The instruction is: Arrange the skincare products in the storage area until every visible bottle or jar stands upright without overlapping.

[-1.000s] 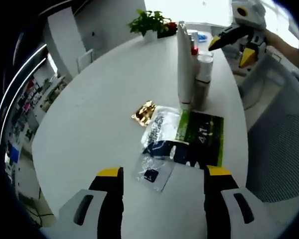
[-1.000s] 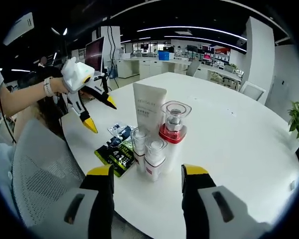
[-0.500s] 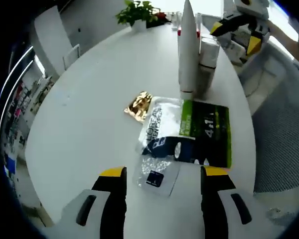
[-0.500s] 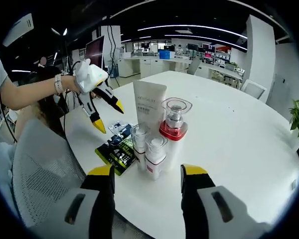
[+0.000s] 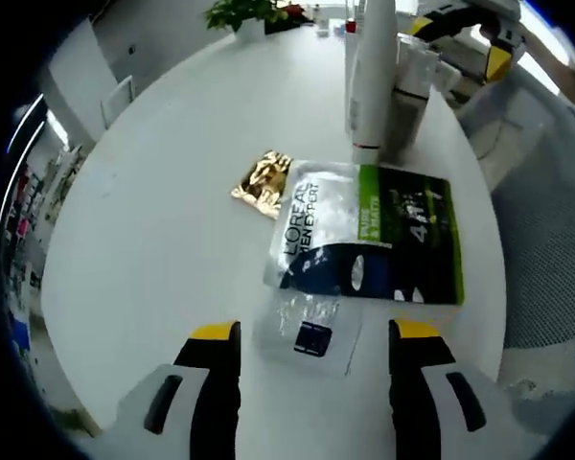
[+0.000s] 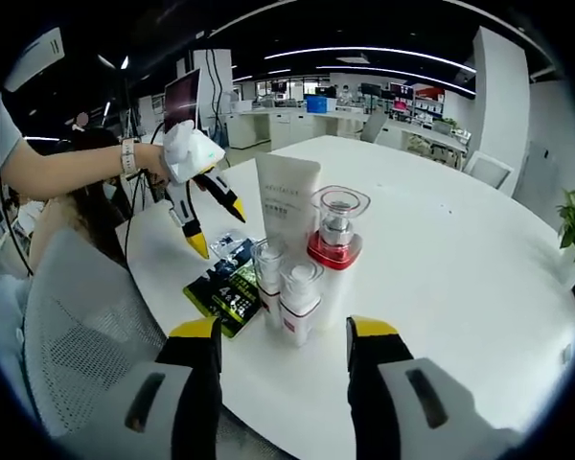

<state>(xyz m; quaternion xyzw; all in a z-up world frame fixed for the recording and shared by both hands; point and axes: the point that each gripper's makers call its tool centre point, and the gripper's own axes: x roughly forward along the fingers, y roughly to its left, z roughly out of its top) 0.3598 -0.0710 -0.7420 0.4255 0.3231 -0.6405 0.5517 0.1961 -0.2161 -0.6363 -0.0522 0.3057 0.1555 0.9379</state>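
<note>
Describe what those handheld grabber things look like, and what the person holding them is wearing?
Each gripper is a white plastic body ending in two black fingers with yellow tips. The left gripper shows this whole in the right gripper view: a rounded white shell, two tapering black fingers. The right gripper has grey slots in its white finger bases. The person wears a wristband and a white short sleeve.

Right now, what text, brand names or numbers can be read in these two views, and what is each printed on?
"L'OREAL" over "MEN EXPERT": on the clear and navy sachet lying flat on the table.
"4": large white numeral on the green and black packet; the smaller print is too blurred.
Brand line on the white tube: too small to read.
Gold sachet: no legible text.
</note>
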